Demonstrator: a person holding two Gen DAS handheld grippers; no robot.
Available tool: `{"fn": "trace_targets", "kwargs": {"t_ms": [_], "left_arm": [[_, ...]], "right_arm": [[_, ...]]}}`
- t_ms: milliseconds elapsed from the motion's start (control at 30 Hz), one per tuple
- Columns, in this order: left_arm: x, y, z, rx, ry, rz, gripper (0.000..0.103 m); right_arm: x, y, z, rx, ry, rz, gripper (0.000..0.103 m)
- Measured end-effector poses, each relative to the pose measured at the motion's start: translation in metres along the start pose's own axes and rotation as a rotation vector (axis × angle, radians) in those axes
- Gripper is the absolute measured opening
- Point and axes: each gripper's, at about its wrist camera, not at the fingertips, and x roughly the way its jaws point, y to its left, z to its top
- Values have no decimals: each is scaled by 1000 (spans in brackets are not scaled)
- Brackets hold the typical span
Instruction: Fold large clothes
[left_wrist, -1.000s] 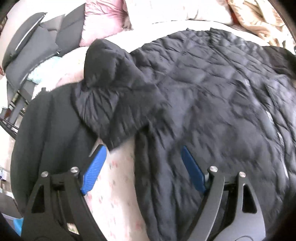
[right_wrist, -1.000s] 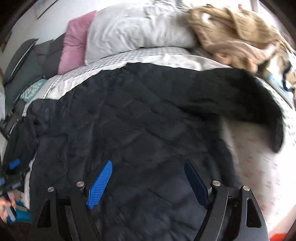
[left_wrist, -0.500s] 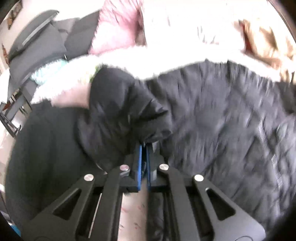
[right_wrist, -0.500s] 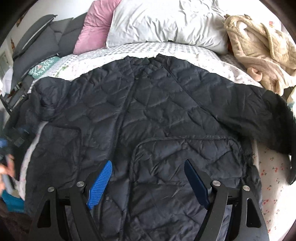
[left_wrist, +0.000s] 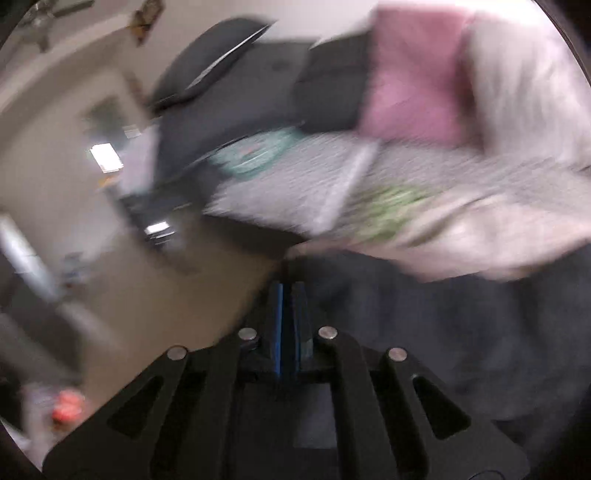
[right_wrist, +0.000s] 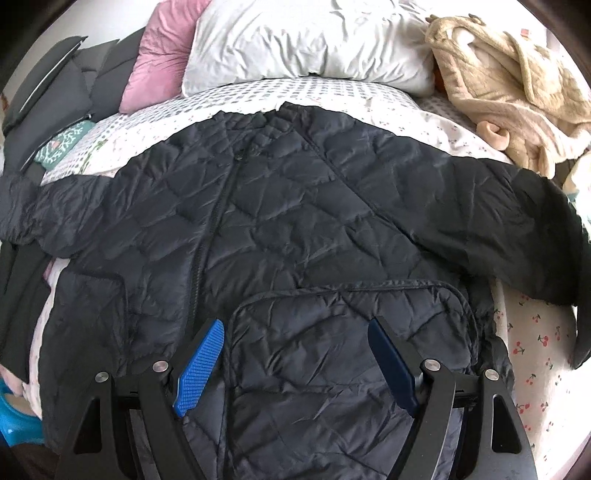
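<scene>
A black quilted jacket lies spread front-up on the bed, zipper down its middle, both sleeves out to the sides. My right gripper is open and empty, hovering over the jacket's lower hem and a stitched pocket panel. The left wrist view is heavily blurred. My left gripper has its blue pads pressed together on the edge of dark fabric, the jacket's left sleeve, by the bed's left side.
A white pillow, a pink cushion and a beige robe lie at the head of the bed. Dark grey cushions are at the left. The floral sheet shows at the right.
My left gripper shut on the folded-in left sleeve and pulled it out to the left, so the sleeve now lies straight. The right gripper stayed open over the hem.
</scene>
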Motion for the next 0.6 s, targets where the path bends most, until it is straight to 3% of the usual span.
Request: {"fn": "trace_targets", "kwargs": {"t_ms": [67,100,167,267,333,433,500,600], "left_arm": [[21,13,-8,-23,69,68,16],[26,23,-15,-77,80,35,20],[20,36,-25,-171,53,-46,50],[-3,24,-29,-231,-21,-219,58],[-14,4,-29,-195,-35,-347,59],[-20,-30,-34,-130,-35,-446,69],[-12,-45,-44,-97,10,-451,69],[36,-53,-64,-103,161,-340,69]], "right_arm": [[1,-2,1,10,3,0,82],[2,-2,2,15,5,1,82],[3,-2,2,20,8,6,82],[6,3,3,16,25,16,82],[7,9,3,5,31,30,82],[11,15,2,-18,41,22,82],[15,13,2,-15,55,14,82],[16,-1,4,27,67,0,82]]}}
